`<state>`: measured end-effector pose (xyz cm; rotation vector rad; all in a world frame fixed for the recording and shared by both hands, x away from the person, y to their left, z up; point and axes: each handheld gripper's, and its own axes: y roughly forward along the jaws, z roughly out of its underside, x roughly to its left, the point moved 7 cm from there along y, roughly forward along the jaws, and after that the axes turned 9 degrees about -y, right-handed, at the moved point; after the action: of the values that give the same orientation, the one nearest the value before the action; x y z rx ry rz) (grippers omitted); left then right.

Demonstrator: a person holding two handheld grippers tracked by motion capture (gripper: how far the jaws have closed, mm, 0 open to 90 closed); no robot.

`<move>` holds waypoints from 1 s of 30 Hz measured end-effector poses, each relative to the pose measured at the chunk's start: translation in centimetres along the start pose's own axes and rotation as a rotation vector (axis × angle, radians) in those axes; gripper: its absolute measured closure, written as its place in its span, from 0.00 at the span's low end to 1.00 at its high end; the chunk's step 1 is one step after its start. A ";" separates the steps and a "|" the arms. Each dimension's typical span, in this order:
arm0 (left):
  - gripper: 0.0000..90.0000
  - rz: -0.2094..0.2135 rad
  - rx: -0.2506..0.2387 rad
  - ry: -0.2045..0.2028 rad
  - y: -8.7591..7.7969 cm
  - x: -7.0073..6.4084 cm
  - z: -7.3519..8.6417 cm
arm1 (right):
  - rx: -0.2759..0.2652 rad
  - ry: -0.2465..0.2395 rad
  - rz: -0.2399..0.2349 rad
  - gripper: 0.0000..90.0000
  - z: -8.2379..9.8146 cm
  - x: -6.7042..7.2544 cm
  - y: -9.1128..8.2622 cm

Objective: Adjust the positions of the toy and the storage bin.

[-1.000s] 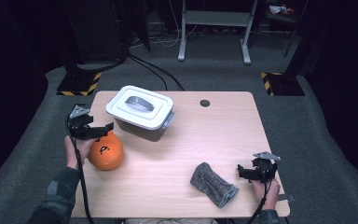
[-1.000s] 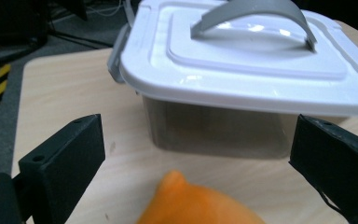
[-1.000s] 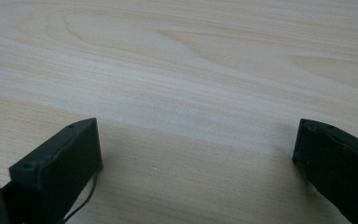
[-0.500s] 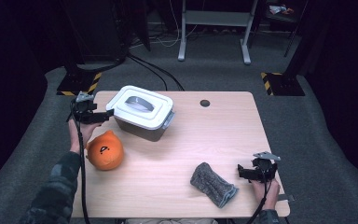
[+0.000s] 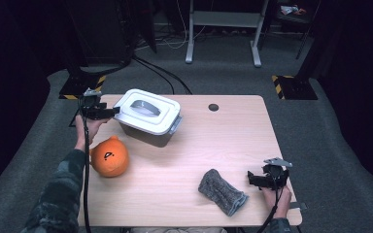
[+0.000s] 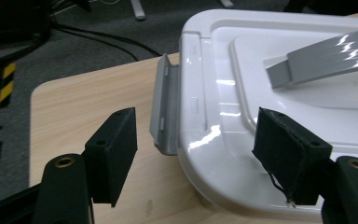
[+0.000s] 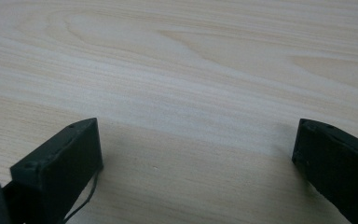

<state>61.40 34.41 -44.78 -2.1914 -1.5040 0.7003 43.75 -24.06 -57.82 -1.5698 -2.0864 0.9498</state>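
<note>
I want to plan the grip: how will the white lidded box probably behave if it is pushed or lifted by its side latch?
The box looks like stiff, glossy plastic, so pads may slip on its lid. Its grey latch seems hinged and would probably flip open rather than carry the weight. Its low, wide shape should slide on the table, not tip.

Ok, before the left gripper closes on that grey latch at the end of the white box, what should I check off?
1. Latch lies between the left gripper's jaws: ok; the jaws have just been closing, with latch and lid edge in the gap.
2. Pads pressing on the latch: not ok, gaps on both sides.
3. Lid seated on the white box: ok, it looks flat.
4. Latch at the opposite end: cannot tell whether it is fastened.
5. Orange plush toy and grey cloth apart from the box: ok.
6. Right gripper out of the way: ok, open over bare table.
</note>
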 end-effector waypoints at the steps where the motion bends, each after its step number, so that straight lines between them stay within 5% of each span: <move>1: 0.34 0.025 0.007 0.000 0.1 -0.1 0.1 | 0.000 0.001 0.000 0.01 0.0 0.0 0.0; 11: 0.37 0.132 0.028 0.005 0.7 -0.9 0.4 | 0.000 -0.001 0.000 0.01 0.0 0.0 0.0; 30: 0.37 0.155 0.039 0.052 1.1 -2.4 0.3 | -0.001 -0.002 0.001 0.01 0.0 0.0 0.0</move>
<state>61.36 31.75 -45.20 -2.2967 -1.2951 0.7092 43.75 -24.05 -57.81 -1.5704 -2.0882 0.9514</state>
